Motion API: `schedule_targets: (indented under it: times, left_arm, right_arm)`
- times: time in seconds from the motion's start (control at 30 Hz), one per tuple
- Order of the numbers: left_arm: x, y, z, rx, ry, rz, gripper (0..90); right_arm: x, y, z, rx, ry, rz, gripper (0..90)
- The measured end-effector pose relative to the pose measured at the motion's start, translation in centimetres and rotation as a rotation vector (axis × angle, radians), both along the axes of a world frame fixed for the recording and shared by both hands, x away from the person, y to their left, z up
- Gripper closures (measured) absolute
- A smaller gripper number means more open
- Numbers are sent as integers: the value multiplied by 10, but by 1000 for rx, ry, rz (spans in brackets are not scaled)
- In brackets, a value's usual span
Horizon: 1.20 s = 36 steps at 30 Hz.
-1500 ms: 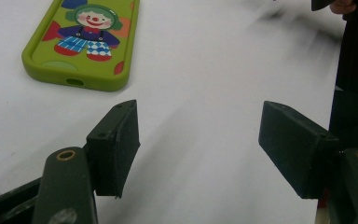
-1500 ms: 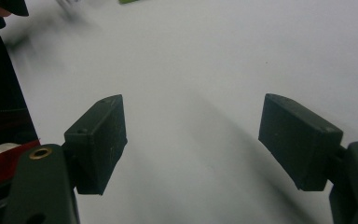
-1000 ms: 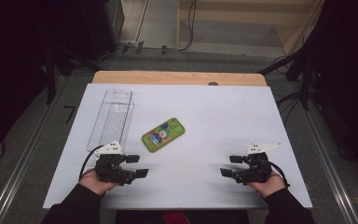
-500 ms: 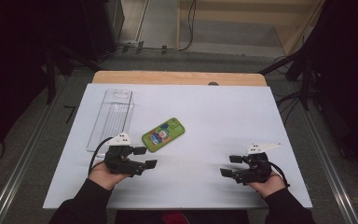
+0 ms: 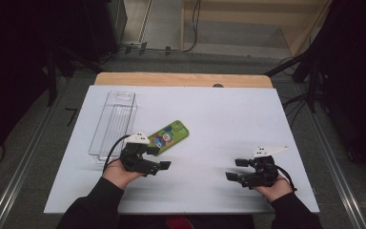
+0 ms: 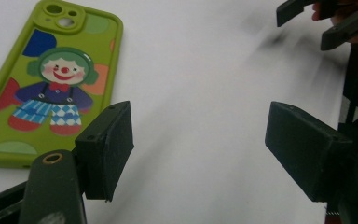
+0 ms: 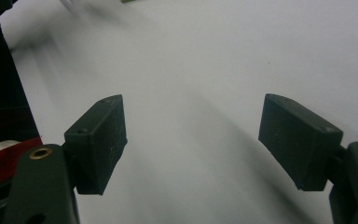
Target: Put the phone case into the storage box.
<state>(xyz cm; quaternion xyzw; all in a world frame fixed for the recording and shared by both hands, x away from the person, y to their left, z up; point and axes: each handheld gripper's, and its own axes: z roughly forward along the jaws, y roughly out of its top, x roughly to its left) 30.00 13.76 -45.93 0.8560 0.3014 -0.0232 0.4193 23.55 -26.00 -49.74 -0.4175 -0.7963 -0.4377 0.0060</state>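
The left gripper (image 5: 159, 158), jaws just widened and holding nothing, sits just short of the green phone case (image 5: 167, 135), which lies flat, cartoon side up, beside the clear plastic tray (image 5: 114, 120); I judge it should square both pads (image 6: 107, 147) across the case's narrow width and come in low so 1 pad doesn't ride over the rim. The right gripper (image 5: 234, 169) rests spread and empty, well apart. Beyond them, the white table (image 5: 228, 114) ends at a wooden edge (image 5: 181, 79), then grey floor with cables and dark surroundings.
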Motion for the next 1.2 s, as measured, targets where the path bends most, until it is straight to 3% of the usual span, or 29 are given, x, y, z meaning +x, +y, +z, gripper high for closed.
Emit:
schedule_targets:
  times: [0.13,0.2,0.23,0.27,0.67,1.13,1.2]
  left_arm:
    - [8,-5,1,-27,5,-14,201]
    - [14,-10,1,-21,18,-38,52]
    - [15,-13,2,-13,0,-51,0]
    - [16,-15,2,-9,-17,-48,0]
    - [41,-23,10,-1,-51,-6,1]
    - [71,-30,8,7,-60,21,5]
    - [75,-32,7,11,-76,26,5]
  right_arm:
    - [0,0,0,1,0,2,216]
    - [0,0,0,-1,1,2,216]
    - [0,0,0,-1,1,2,216]
    - [0,0,0,-1,1,2,216]
    - [0,0,0,3,3,3,216]
    - [0,0,0,7,2,8,216]
    - [0,0,0,6,3,8,216]
